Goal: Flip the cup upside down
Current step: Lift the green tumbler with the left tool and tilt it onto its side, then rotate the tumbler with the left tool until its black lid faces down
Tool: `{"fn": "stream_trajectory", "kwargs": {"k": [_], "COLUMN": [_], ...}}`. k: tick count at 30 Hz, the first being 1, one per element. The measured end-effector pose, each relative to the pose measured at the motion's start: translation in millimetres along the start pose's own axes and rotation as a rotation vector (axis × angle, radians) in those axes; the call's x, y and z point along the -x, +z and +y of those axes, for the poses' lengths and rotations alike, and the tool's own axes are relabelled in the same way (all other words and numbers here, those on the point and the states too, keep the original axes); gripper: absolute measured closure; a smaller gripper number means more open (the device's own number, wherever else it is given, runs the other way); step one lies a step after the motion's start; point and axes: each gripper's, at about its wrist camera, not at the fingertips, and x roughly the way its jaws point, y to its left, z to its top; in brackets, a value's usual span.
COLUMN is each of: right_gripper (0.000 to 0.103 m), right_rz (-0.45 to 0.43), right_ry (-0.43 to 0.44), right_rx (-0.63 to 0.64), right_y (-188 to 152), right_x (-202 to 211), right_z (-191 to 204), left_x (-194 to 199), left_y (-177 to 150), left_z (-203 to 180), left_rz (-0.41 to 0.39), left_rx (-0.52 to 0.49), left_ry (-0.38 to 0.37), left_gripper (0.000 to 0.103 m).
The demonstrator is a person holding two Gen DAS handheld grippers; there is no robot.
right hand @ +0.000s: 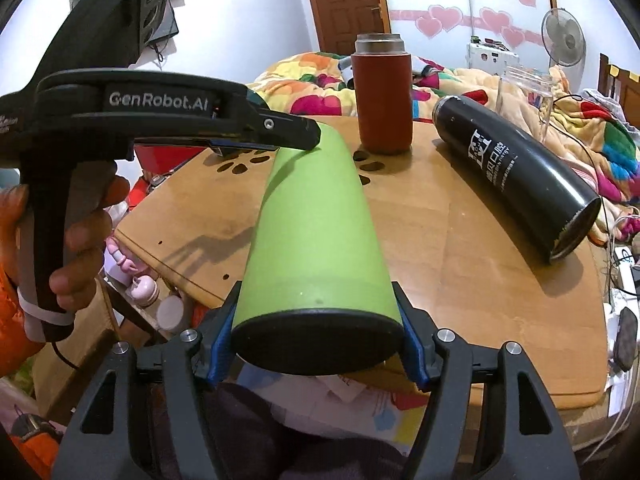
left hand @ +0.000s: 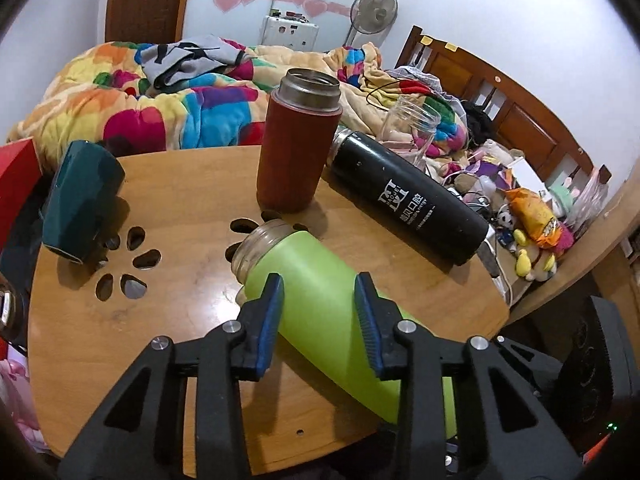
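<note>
1. We see the matte green metal flask [left hand: 320, 280] lying on its side on the round wooden counter [left hand: 168, 320], steel neck toward the far left, black base overhanging the near edge.
2. Its long axis runs from our right claw [right hand: 318, 350] away across the counter, and crosswise to the left claw [left hand: 318, 320].
3. The right claw clamps the body just above the base, blue pads [right hand: 220, 344] touching both sides.
4. The left claw straddles mid-body, fairly wide; whether its pads press we cannot tell.
5. We judge the flip pivots on the right grip, which sits nearer the base.
</note>
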Motion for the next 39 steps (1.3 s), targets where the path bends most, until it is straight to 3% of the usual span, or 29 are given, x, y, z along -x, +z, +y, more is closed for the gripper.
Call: {"fn": "stream_trajectory", "kwargs": {"k": [6,18,24,30,39], "right_gripper": [0.040,0.040,0.040,0.040,0.040], "right_rz": [-0.062,-0.222,-0.261,-0.240,-0.182], "right_ry": [-0.015,-0.015,0.010,0.028,0.008], "right_rx": [0.013,0.090,0.144,0.150,0.142], "right_y": [7,57,76,93,116], "right_x": [24,65,68,62,55], "right_z": [6,32,43,45,42], "left_x": [15,67,75,84,101], "left_y": [1,12,27,34,29], "left_z": [-4,-26,-11,8,28], "left_rz": [-0.017,-0.110,-0.122,-0.149,-0.183], "left_rx": [-0.013,-0.088,-0.026,0.001,-0.031], "left_ry": [-0.025,-0.095,-0.155,-0.117,0.003], "left_gripper": [0.073,0.073,0.075,0.075,0.072]}}
